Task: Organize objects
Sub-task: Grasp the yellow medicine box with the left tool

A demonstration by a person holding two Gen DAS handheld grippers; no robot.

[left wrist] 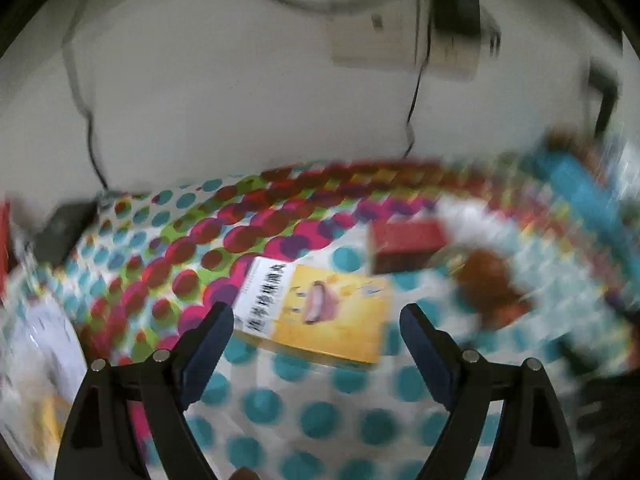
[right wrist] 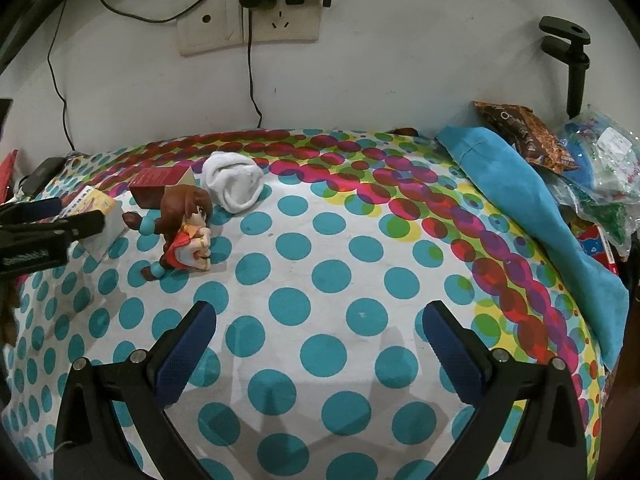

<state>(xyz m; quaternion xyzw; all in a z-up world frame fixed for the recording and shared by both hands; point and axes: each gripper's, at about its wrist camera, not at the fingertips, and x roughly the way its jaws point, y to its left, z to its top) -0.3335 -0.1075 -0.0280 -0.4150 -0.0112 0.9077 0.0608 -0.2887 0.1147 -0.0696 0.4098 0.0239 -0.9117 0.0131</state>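
A bench covered in a dotted cloth of teal, pink, red and green spots stands against a white wall with a socket panel and dangling cables. In the left wrist view, which is smeared by blur, the left gripper hangs over the cloth with its jaws spread wide and nothing between them; just beyond the tips lies a yellow box with a white printed side, flat on the cloth. Behind it to the right sits a dark red box, and right of that a brown-haired figurine, too blurred to read in detail. In the right wrist view the right gripper is likewise released, jaws apart over bare cloth and gripping nothing. Up at its left the figurine lies tilted, with a rolled white sock just behind it and the red box beside that. Along the right edge a blue cloth stretches down the bench, with a brown snack packet and clear plastic bags piled by it.
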